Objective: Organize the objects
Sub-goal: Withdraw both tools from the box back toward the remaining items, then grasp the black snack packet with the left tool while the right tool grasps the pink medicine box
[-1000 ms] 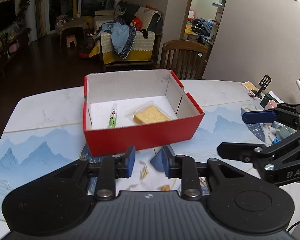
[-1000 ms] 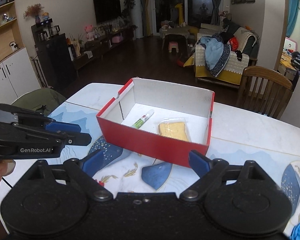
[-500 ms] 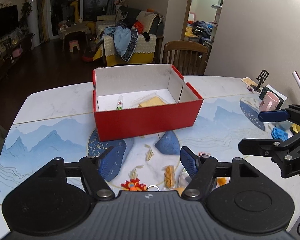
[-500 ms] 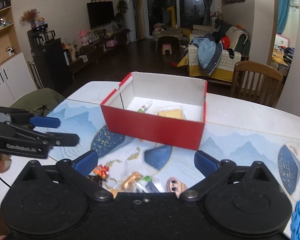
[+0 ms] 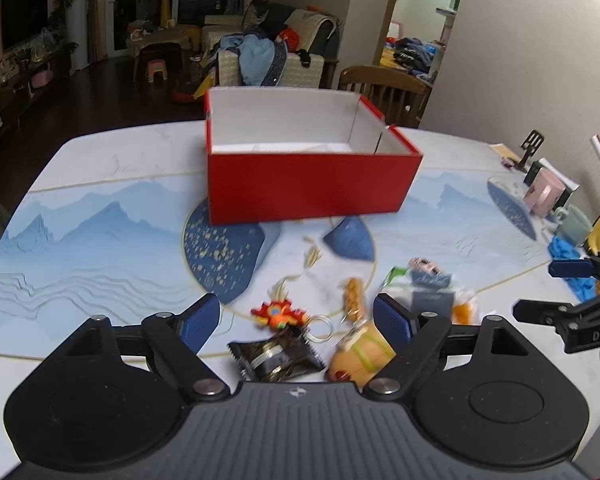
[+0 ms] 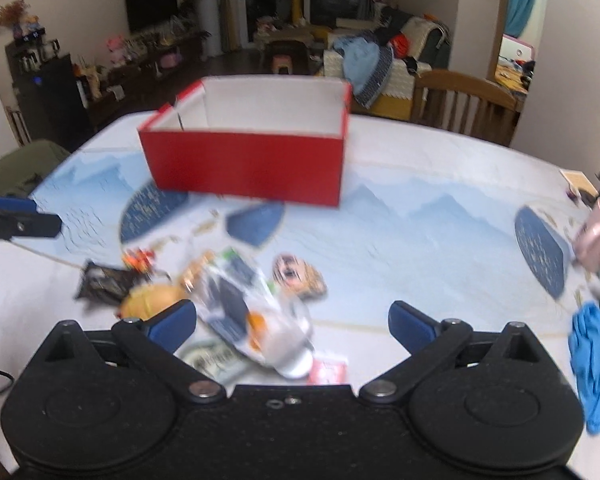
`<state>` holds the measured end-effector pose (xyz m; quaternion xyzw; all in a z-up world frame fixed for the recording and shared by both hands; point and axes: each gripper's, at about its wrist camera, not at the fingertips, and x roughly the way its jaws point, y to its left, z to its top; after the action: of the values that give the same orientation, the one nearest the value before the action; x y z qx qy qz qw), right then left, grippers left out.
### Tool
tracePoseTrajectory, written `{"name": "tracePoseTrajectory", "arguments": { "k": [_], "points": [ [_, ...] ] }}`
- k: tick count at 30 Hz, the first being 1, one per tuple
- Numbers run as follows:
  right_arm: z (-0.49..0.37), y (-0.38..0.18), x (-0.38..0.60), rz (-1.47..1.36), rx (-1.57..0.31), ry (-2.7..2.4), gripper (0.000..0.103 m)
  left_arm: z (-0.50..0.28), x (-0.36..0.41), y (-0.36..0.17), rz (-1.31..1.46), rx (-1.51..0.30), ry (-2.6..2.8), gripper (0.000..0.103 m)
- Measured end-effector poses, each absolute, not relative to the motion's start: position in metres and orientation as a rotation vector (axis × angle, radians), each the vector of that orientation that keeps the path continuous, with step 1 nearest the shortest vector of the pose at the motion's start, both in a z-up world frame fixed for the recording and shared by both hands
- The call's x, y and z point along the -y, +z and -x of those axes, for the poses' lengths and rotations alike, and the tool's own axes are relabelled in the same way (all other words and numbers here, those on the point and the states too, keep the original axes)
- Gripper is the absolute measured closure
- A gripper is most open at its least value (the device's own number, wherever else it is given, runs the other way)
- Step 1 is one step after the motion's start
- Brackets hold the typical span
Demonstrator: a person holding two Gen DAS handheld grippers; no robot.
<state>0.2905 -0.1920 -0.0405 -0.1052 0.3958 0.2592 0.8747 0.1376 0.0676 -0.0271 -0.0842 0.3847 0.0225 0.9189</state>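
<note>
Red box point(image 5: 308, 184) with white interior, open-topped, stands mid-table; nearer than the box lies a blurred cluster: dark wrapper point(image 5: 276, 360), orange keychain point(image 5: 278, 314), what may be a clear packet point(image 6: 252, 308). Left gripper point(image 5: 296, 320), jaws opening and empty, frames the wrapper; right gripper point(image 6: 292, 326) is spread wide, gripping nothing. Bare table point(image 5: 100, 240) flanks the box.
</note>
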Motion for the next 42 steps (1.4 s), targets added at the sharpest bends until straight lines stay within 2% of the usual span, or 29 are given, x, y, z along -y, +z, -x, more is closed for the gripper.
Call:
{"name": "tracePoseTrajectory", "arguments": {
  "k": [4,13,18,31,36,40,42],
  "points": [
    [-0.284,-0.063,0.198,0.260,-0.829,0.518,0.001,-0.135,-0.069,-0.048,0.170,-0.794,0.079,0.001],
    [-0.292,-0.100,0.202,0.244,-0.897,0.486,0.006,-0.140,-0.068,-0.084,0.128,-0.785,0.123,0.001],
    [-0.296,-0.114,0.202,0.241,-0.935,0.489,0.008,-0.149,-0.062,-0.101,0.074,-0.841,0.135,0.001],
    [-0.300,-0.130,0.204,0.229,-0.980,0.503,0.019,-0.162,-0.066,-0.128,0.062,-0.898,0.152,0.001],
    [-0.297,-0.129,0.204,0.238,-0.959,0.504,0.031,-0.162,-0.068,-0.130,0.088,-0.897,0.151,0.001],
    [-0.295,-0.126,0.206,0.232,-0.951,0.504,0.046,-0.160,-0.065,-0.128,0.071,-0.882,0.141,0.002],
    [-0.295,-0.125,0.206,0.227,-0.950,0.500,0.051,-0.158,-0.065,-0.126,0.075,-0.875,0.126,0.011]
  ]
}}
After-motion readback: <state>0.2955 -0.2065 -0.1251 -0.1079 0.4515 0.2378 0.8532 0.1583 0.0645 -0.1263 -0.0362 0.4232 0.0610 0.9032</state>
